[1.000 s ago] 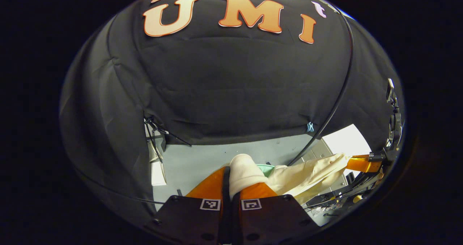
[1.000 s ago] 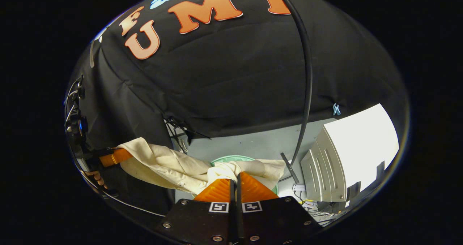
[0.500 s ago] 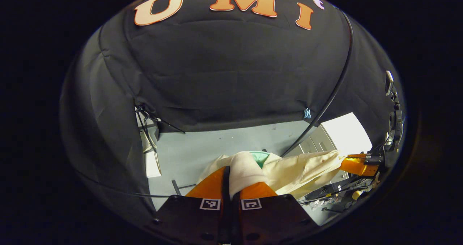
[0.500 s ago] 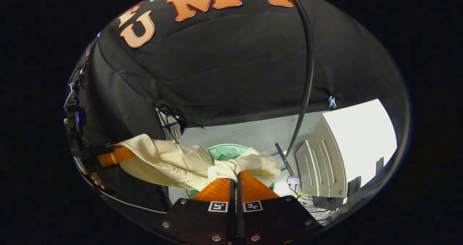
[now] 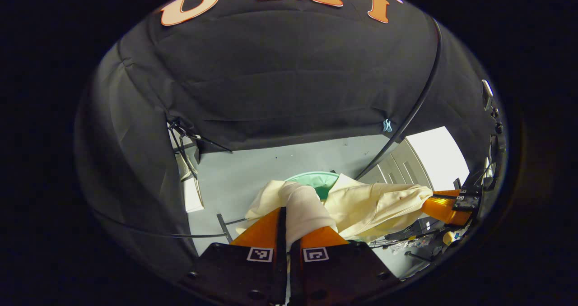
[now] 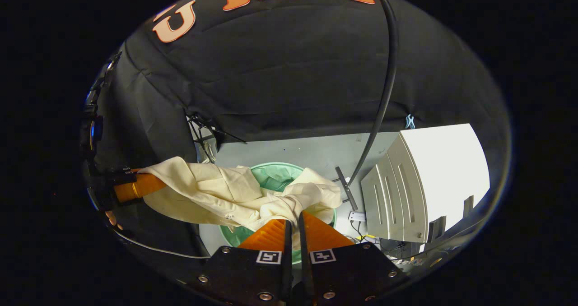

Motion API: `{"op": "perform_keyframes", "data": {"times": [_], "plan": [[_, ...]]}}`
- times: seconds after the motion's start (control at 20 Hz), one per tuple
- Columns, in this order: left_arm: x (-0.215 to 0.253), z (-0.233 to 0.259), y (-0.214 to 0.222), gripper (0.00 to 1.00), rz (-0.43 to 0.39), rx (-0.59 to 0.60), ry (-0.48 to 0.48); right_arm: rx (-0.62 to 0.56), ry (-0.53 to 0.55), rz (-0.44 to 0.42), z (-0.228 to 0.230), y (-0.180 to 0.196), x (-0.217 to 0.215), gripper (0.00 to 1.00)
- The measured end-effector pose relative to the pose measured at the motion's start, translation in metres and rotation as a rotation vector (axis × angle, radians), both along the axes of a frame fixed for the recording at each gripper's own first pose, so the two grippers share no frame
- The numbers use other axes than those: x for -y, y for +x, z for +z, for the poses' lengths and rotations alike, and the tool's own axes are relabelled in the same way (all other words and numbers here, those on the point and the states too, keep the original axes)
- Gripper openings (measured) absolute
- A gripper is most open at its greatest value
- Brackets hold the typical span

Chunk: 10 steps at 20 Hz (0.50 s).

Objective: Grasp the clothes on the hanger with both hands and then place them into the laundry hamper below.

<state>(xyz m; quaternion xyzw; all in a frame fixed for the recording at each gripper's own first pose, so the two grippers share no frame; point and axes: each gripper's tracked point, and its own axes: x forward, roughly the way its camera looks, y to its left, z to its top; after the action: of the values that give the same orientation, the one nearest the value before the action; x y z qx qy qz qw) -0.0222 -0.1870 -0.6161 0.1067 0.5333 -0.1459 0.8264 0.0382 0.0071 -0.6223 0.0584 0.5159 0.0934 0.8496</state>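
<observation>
Garment (image 6: 216,193) lower, between both claws

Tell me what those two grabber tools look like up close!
Each gripper, the left gripper and the right gripper, has a dark boxy body with round screws. Two small square black-and-white pattern tags sit side by side on top. Its two fingers are wedge-shaped, narrowing toward the tips.

A white cabinet (image 6: 429,184) (slatted side) stands on the grey floor (image 6: 293,150) beside a black cable (image 6: 384,94).

Left gripper (image 5: 289,222) clamps cream garment (image 5: 361,206) at 6 o'clock. Right gripper (image 5: 445,206) pinches it at 4 o'clock. Green hamper (image 5: 316,182) lies beneath.
</observation>
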Motion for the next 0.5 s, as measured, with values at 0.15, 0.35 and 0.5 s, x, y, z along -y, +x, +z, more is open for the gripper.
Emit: {"op": "perform_keyframes", "data": {"times": [0.15, 0.35, 0.5], "plan": [[0.000, 0.000, -0.010, 0.16, 0.002, -0.019, 0.024, 0.004, 0.000, -0.002, 0.003, -0.002, 0.003, 0.11], [0.012, 0.008, -0.026, 0.23, 0.037, -0.041, 0.004, 0.018, 0.011, -0.017, 0.010, -0.007, 0.014, 0.13], [0.020, 0.024, -0.029, 0.31, 0.031, -0.022, 0.003, 0.023, 0.001, -0.013, 0.013, -0.014, 0.027, 0.23]]}}
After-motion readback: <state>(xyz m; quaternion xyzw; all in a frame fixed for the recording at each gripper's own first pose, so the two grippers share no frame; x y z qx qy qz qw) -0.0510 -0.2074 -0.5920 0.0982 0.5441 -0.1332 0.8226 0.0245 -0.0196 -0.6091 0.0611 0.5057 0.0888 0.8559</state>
